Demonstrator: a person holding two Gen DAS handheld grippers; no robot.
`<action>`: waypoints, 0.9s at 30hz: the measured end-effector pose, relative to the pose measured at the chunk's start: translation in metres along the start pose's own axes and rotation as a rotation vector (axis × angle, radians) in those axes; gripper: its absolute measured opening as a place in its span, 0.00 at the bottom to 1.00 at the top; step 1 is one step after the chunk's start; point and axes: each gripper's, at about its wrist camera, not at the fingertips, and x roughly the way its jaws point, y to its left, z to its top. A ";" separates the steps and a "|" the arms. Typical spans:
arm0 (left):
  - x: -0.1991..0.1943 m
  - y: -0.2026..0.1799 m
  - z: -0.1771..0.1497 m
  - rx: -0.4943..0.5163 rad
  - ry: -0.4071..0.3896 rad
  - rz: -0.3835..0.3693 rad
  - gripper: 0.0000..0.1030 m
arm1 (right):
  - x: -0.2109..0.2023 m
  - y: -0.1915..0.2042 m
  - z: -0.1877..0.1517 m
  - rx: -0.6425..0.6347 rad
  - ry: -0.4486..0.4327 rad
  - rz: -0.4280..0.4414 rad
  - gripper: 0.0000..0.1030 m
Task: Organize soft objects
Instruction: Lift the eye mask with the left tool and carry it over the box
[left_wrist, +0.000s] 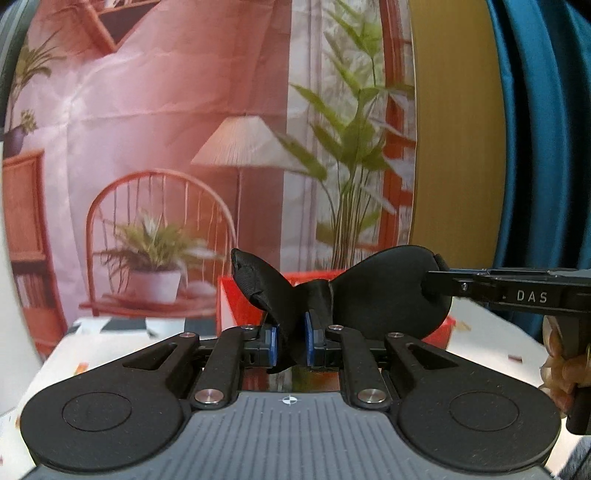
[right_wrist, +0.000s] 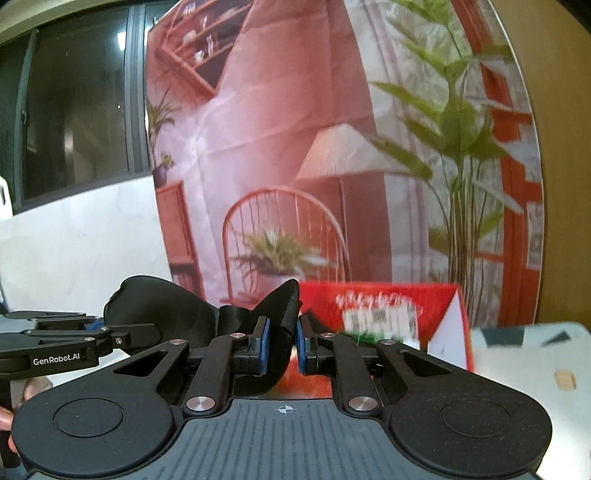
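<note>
Black padded eye mask (left_wrist: 388, 291), seemingly creased; both grippers' fingers (left_wrist: 272, 341) clamp it.

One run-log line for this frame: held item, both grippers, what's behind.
item: black eye mask | left gripper: shut on mask strap | right gripper: shut on mask end | mask: held off table | behind: red box

The table (right_wrist: 524, 354) carries a light-coloured covering with dark geometric patches (pattern blurred). A red box (right_wrist: 388, 314) with white side panels stands directly on it near the far edge. Small scattered scraps (left_wrist: 514, 357) lie on the covering beside the box
</note>
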 end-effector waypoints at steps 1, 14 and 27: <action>0.006 -0.002 0.006 0.009 -0.004 0.001 0.15 | 0.004 -0.003 0.006 -0.006 -0.007 -0.005 0.13; 0.130 -0.002 0.031 -0.018 0.233 -0.037 0.15 | 0.091 -0.060 0.029 0.003 0.163 -0.095 0.13; 0.175 0.008 0.002 -0.096 0.444 -0.078 0.15 | 0.143 -0.089 -0.005 0.157 0.409 -0.143 0.13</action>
